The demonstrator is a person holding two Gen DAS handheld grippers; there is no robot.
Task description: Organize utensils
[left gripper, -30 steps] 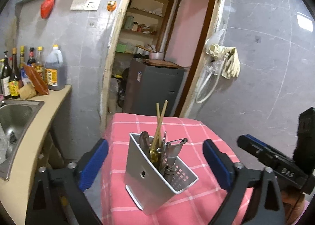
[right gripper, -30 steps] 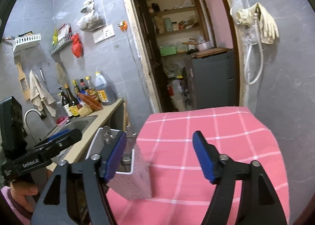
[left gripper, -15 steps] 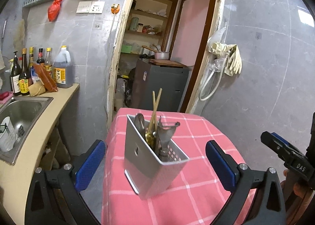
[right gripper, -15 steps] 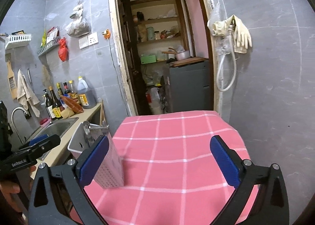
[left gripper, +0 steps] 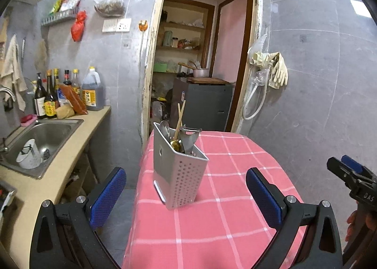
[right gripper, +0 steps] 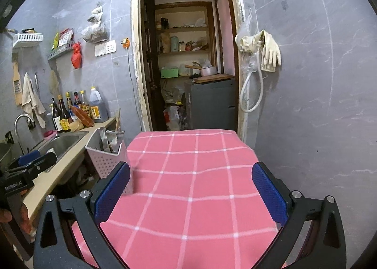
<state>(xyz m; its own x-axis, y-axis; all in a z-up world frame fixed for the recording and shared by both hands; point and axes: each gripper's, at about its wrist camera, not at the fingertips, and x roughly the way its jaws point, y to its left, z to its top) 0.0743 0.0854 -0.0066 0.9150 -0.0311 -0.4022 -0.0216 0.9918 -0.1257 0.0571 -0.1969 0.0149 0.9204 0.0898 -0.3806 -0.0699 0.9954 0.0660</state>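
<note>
A perforated metal utensil holder [left gripper: 178, 170] stands upright on the pink checked tablecloth [left gripper: 226, 198] near the table's left edge. It holds wooden chopsticks [left gripper: 179, 117], spoons and a peeler. My left gripper [left gripper: 186, 196] is open and empty, drawn back, with the holder ahead between its blue pads. The holder also shows in the right wrist view [right gripper: 107, 158], just left of the left pad. My right gripper [right gripper: 192, 192] is open and empty above the cloth [right gripper: 188, 174]. It also appears at the right edge of the left wrist view [left gripper: 351, 174].
A counter [left gripper: 47, 174] with a steel sink [left gripper: 40, 137] runs along the left. Sauce bottles and an oil jug [left gripper: 92, 93] stand at its back. A doorway [left gripper: 193, 69] with a grey cabinet and shelves lies behind the table. Gloves and a hose [left gripper: 271, 73] hang on the right wall.
Both grippers have pulled back and risen from the holder. The right gripper has opened wider and swung right, so the holder now sits outside its left pad.
</note>
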